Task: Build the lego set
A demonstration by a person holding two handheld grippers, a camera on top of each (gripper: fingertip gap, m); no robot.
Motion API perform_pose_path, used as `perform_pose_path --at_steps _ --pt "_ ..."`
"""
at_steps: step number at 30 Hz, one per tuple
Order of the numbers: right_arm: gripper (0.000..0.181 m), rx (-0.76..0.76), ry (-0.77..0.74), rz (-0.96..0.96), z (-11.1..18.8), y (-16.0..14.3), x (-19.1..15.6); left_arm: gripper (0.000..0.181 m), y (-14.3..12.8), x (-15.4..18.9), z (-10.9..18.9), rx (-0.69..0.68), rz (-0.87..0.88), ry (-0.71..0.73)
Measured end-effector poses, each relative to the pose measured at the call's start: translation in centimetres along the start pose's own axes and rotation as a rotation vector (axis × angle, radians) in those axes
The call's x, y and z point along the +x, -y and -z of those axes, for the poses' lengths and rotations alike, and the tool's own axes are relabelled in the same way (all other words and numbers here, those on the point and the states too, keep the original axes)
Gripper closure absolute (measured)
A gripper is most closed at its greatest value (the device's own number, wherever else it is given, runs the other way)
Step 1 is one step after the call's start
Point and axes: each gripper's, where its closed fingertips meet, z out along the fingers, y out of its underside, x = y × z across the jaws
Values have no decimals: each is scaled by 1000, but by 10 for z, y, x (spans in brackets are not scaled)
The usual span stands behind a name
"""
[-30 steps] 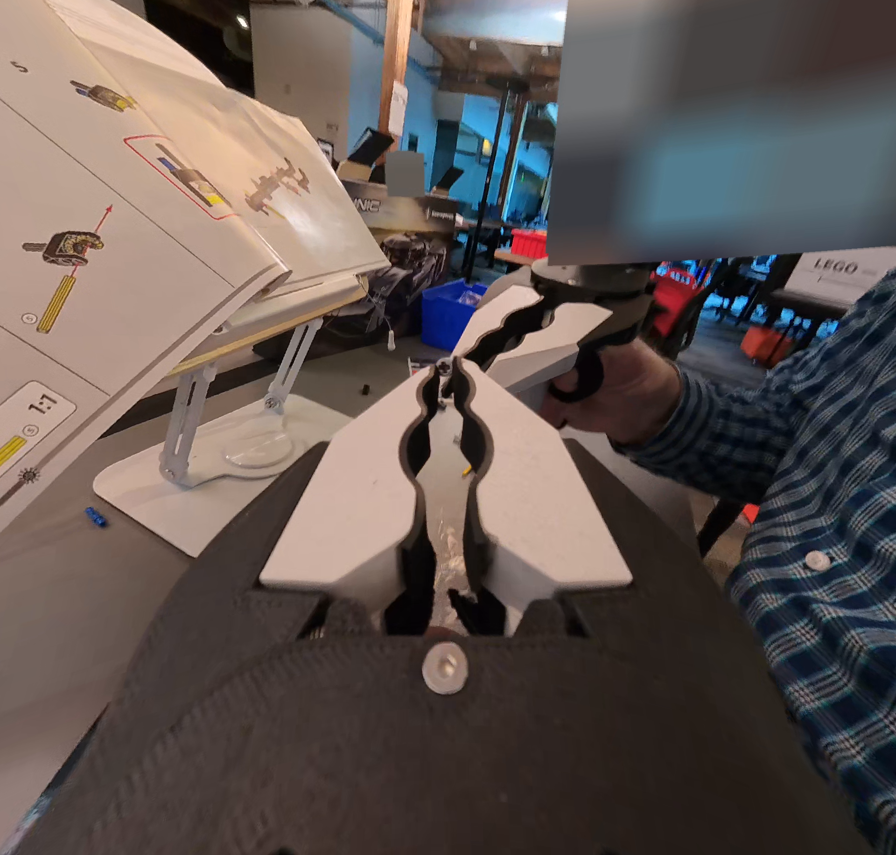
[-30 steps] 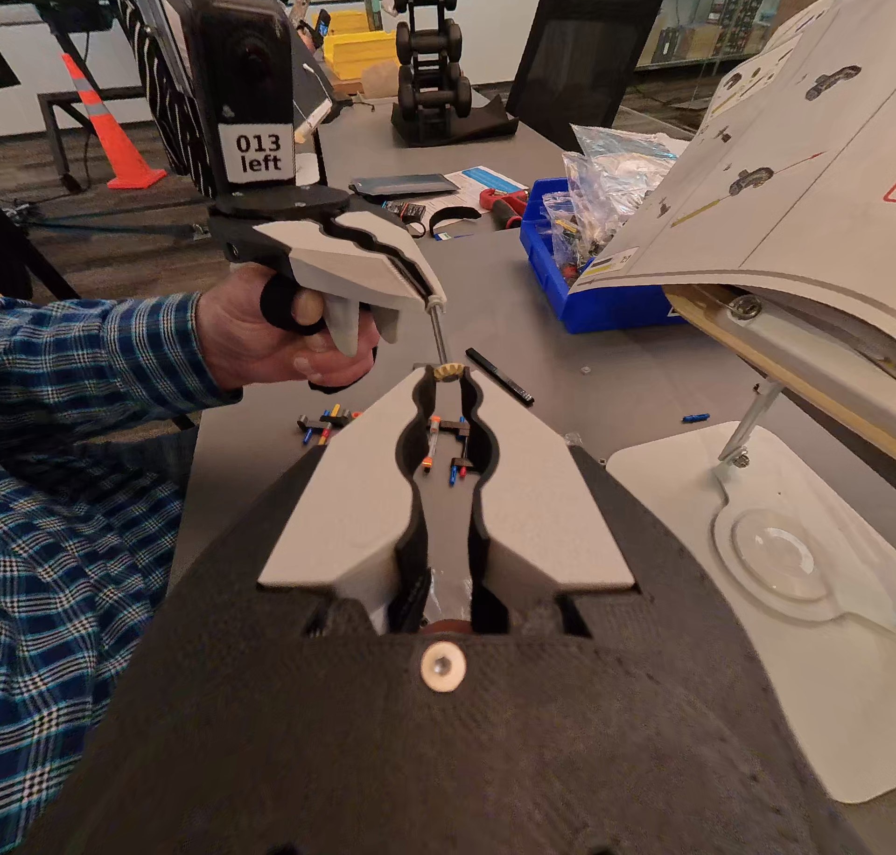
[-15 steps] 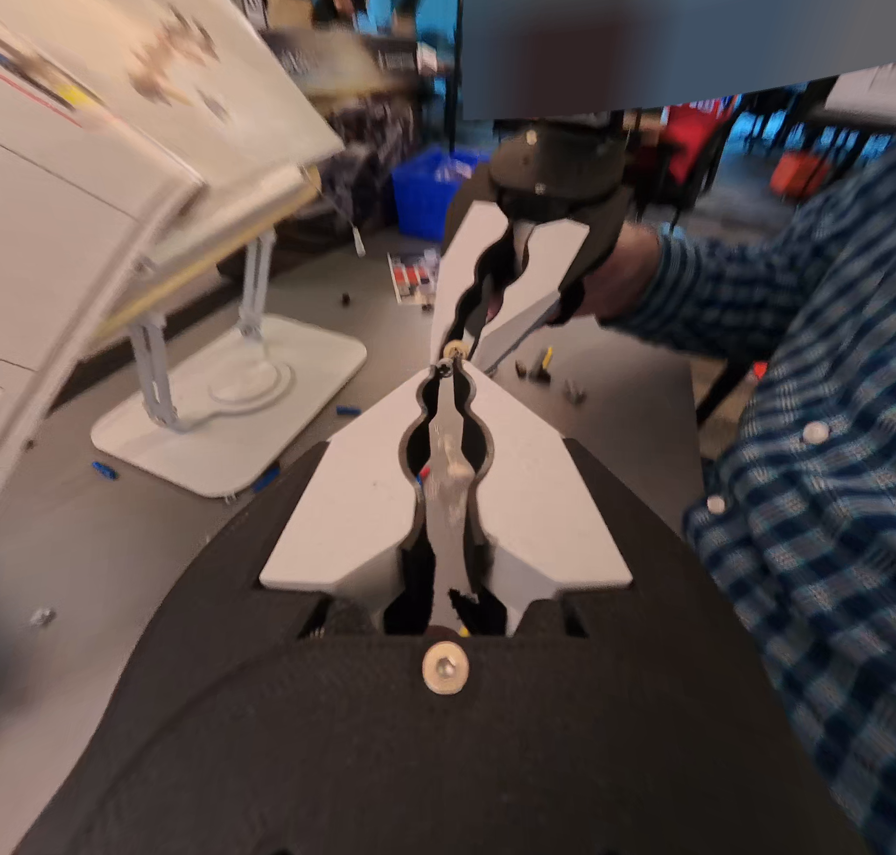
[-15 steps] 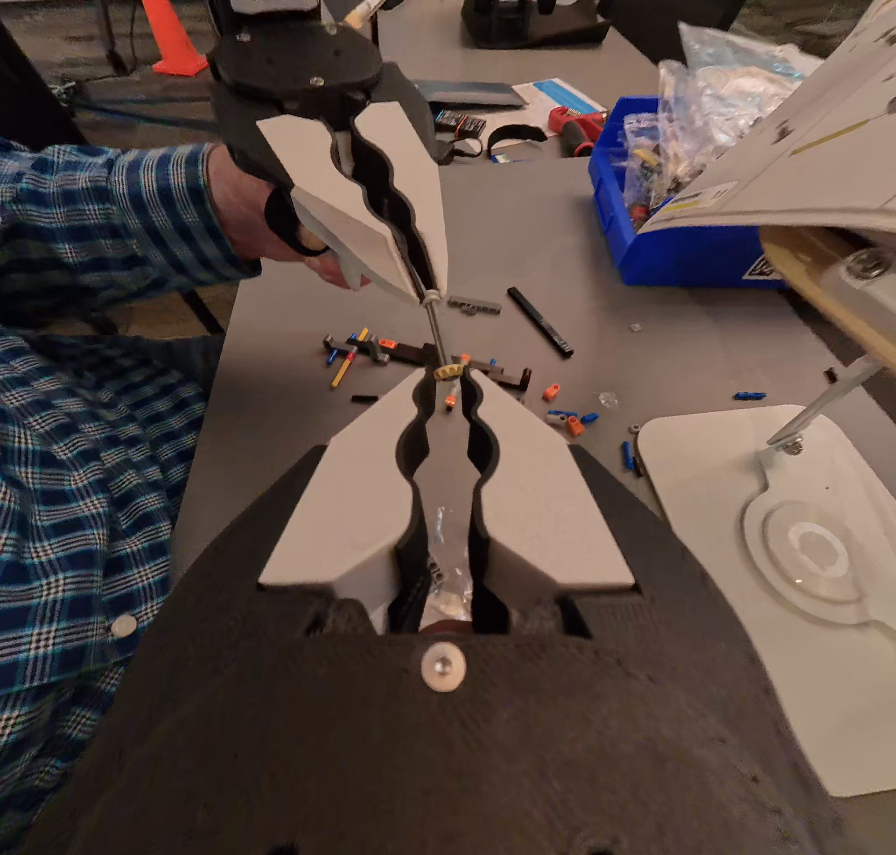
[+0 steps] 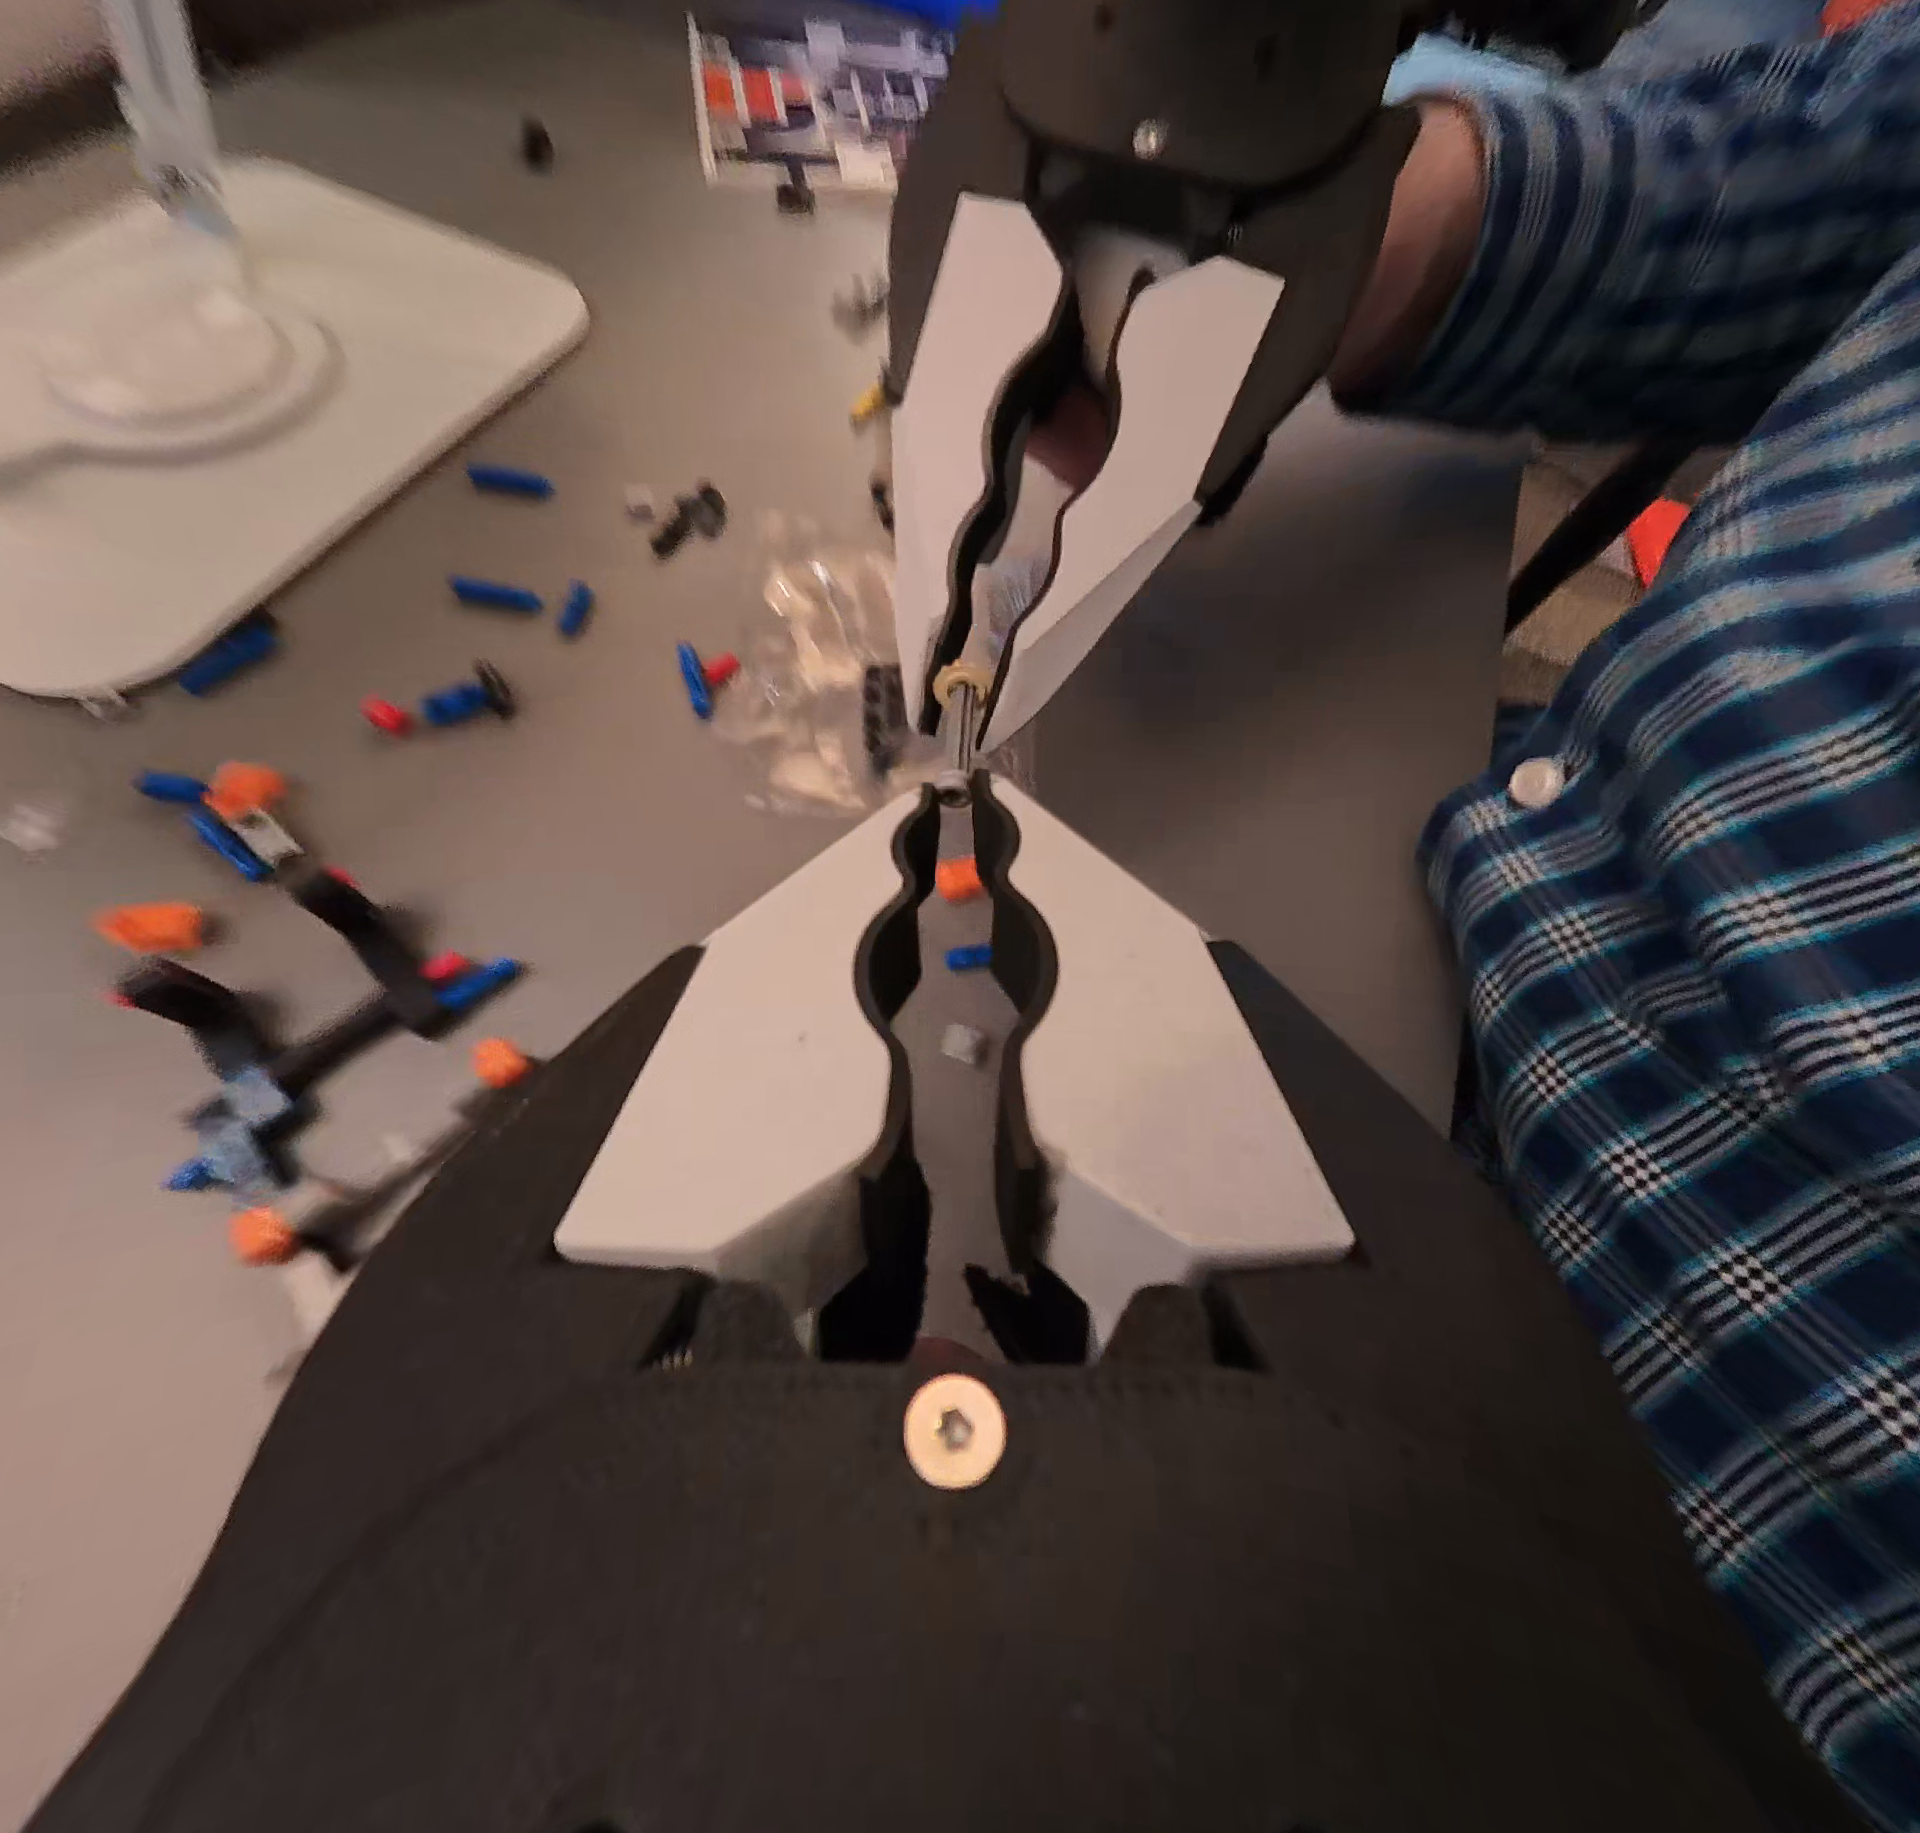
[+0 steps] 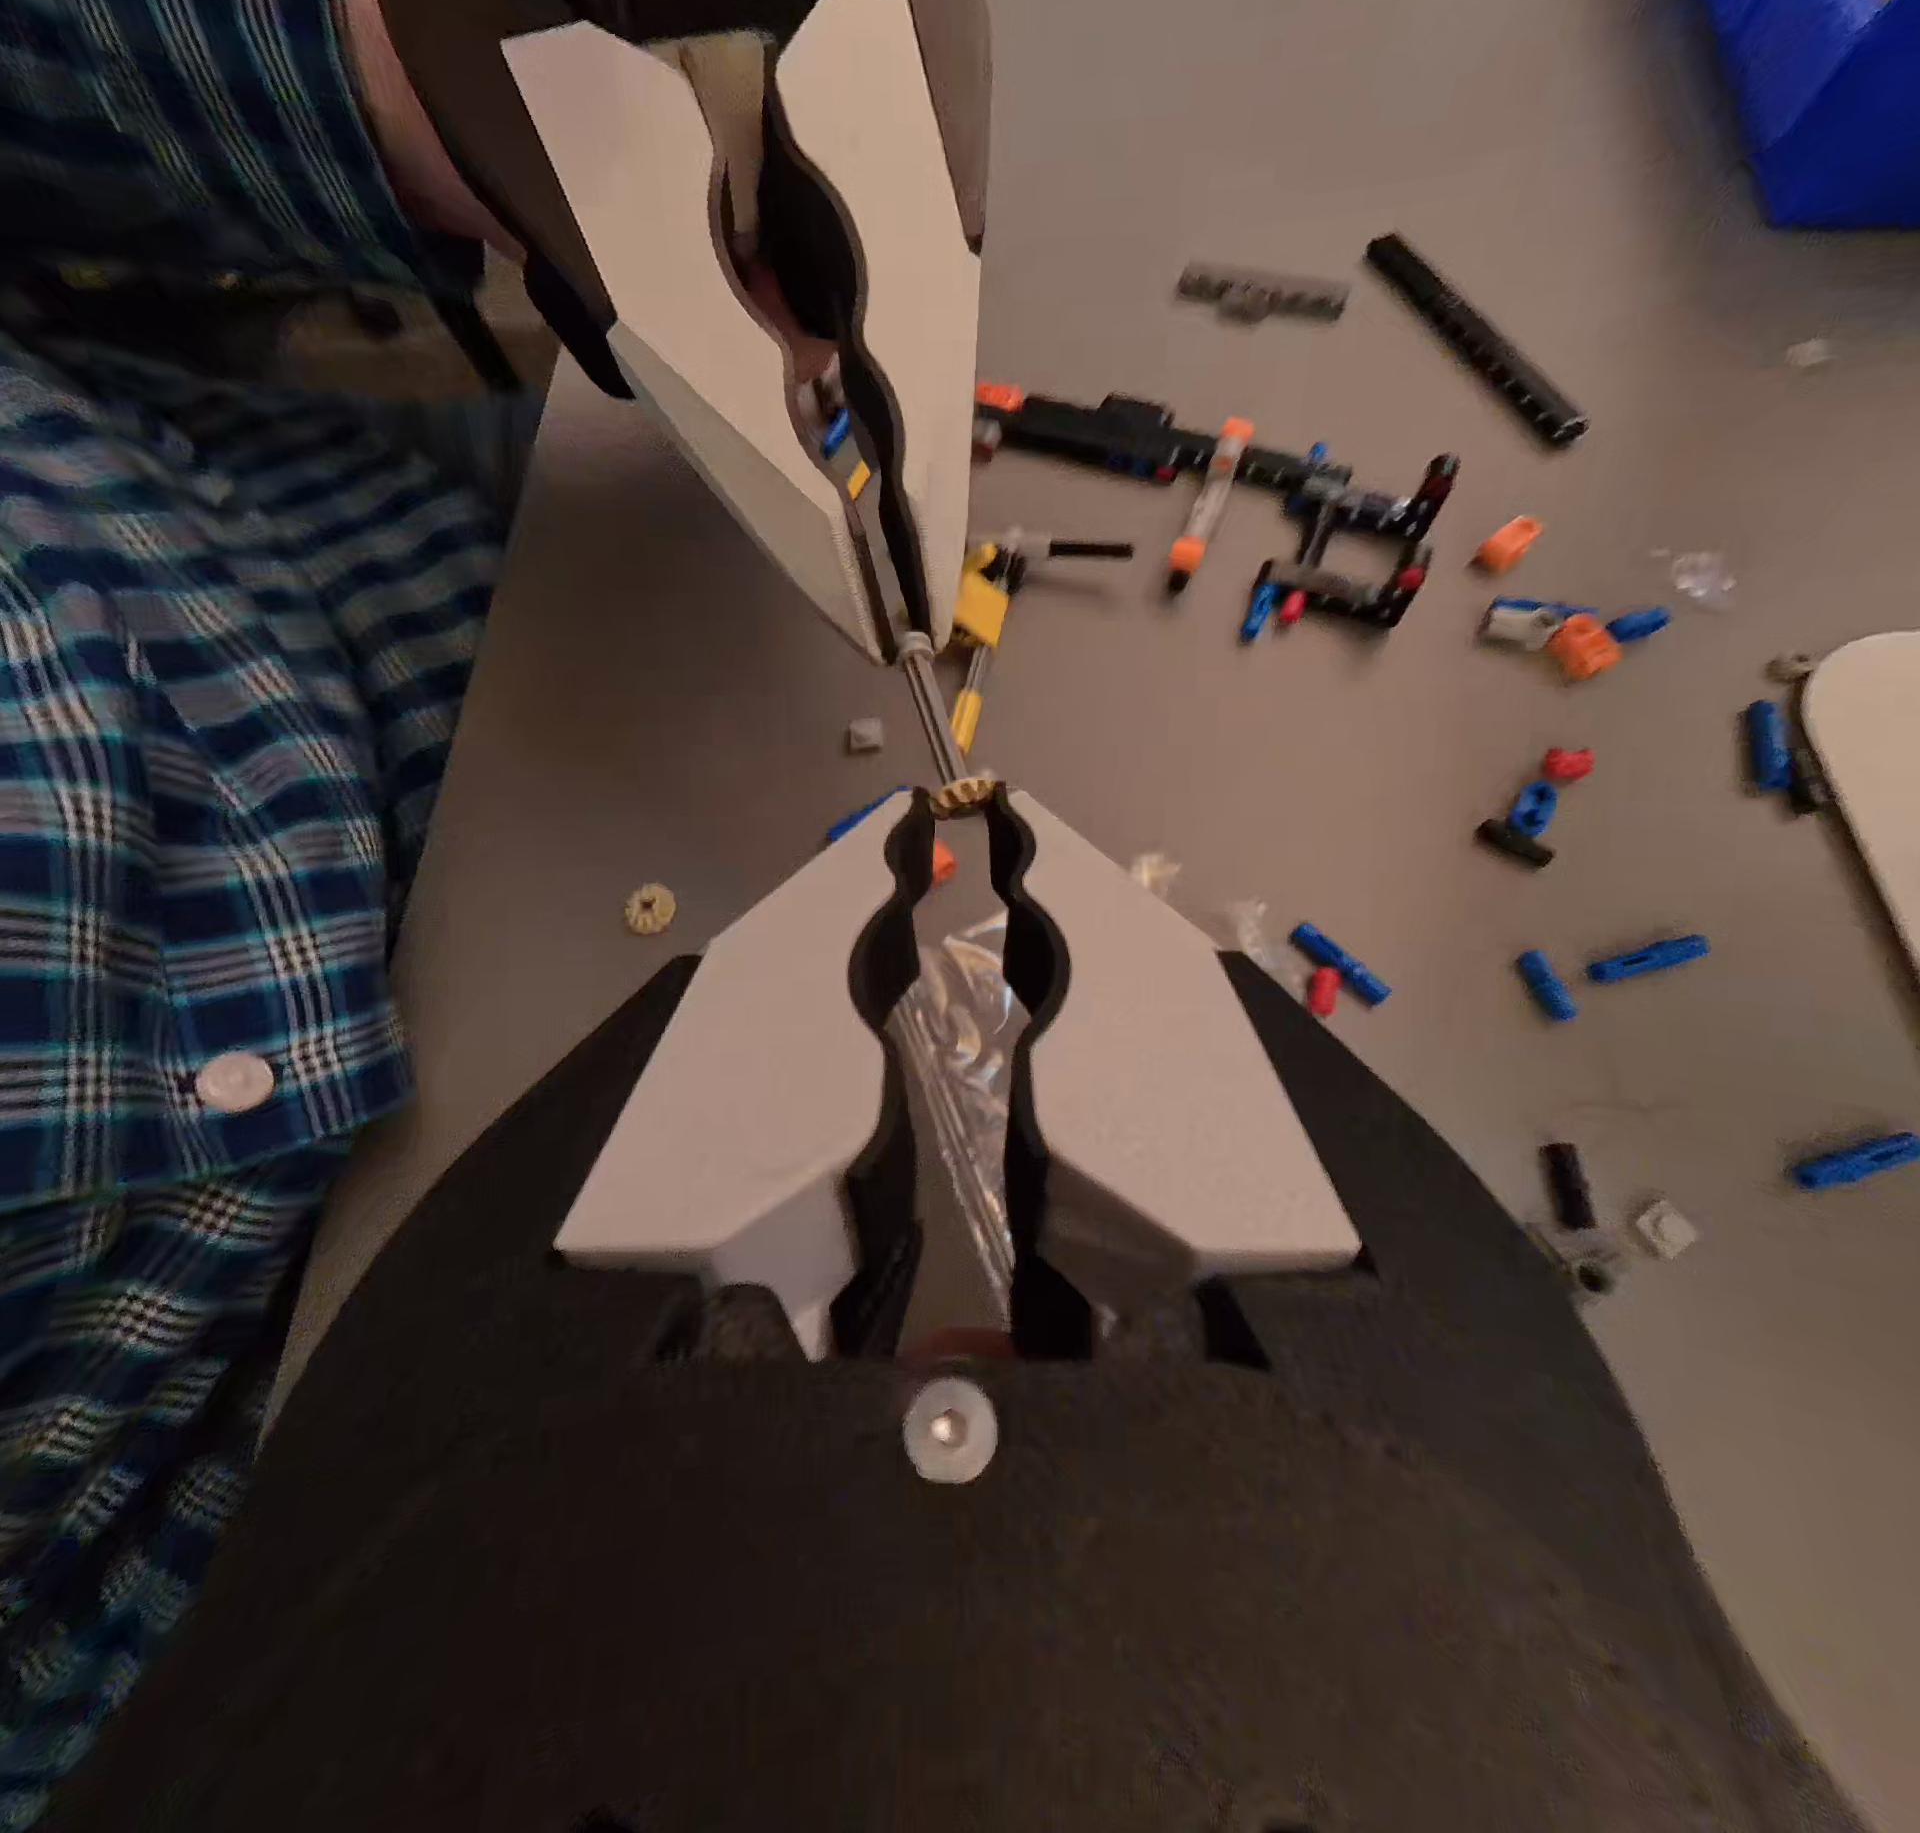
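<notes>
Both grippers now tipped down over table [image 6: 1195, 69], earlier level. Left gripper [image 5: 951, 791] fingers pinch grey axle [image 6: 928, 703]; right gripper [image 6: 961, 801] fingers clamp tan gear [image 6: 961, 798] at axle's other end — gear threaded, seating likely underway.

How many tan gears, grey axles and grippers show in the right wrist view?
Small tan toothed gear: 2
Thin grey axle: 1
Handheld grippers: 2, left gripper, right gripper
Total: 5

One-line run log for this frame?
step: gear onto axle | left gripper: shut on grey axle | right gripper: shut on tan gear | loose parts: table
</notes>
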Motion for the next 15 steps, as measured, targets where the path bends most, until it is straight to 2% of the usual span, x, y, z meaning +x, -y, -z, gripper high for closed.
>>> perform_pose_path --at_steps 5,15 --pt "173 -103 49 55 -10 -26 -14 178 -36 15 -18 -103 -20 17" --pt "173 -164 74 76 -20 -45 -18 178 -53 19 -28 -206 -46 32"
